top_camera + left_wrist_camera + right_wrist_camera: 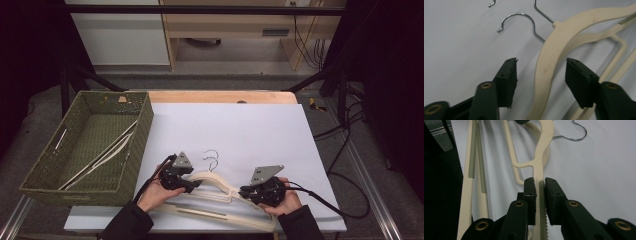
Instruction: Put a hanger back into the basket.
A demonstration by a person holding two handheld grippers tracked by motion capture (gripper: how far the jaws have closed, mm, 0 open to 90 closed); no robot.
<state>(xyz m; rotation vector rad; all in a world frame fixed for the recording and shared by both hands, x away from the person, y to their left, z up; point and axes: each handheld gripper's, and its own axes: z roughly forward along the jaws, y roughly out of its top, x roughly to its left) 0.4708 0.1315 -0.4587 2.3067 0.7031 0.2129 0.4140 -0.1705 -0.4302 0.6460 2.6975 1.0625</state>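
Hangers of cream plastic are seen lying stacked on the white sheet at the near edge of the table (220,96), between the two hands. From the high view the whole layout is given: the green woven basket (142,145) at the left end, the left tool (192,185) and the right tool (246,190) facing each other across the upper hanger (212,181), and a lower hanger (200,212) beneath it near the table's edge.

Detail lost from above is supplied by the left gripper view: the curved shoulder of the upper hanger (544,75) passes between the black ribbed pads, which stand apart from it on both sides, so the left tool (540,81) is partly open and nothing is gripped. A fine pebbled grain is shown on the plastic, and two chrome wire hooks (520,16) are seen bent in smooth arcs against the sheet.

In the right gripper view the right tool (539,202) is closed on a thin arm of the upper hanger (541,157), both pads pressed against it; a toothed edge runs along that arm. Further left, long bars with grey-green ribbed strips (475,157) are visible.

The basket is rectangular, of coarse woven fibre, and more pale hangers (102,155) are laid slantwise inside it.
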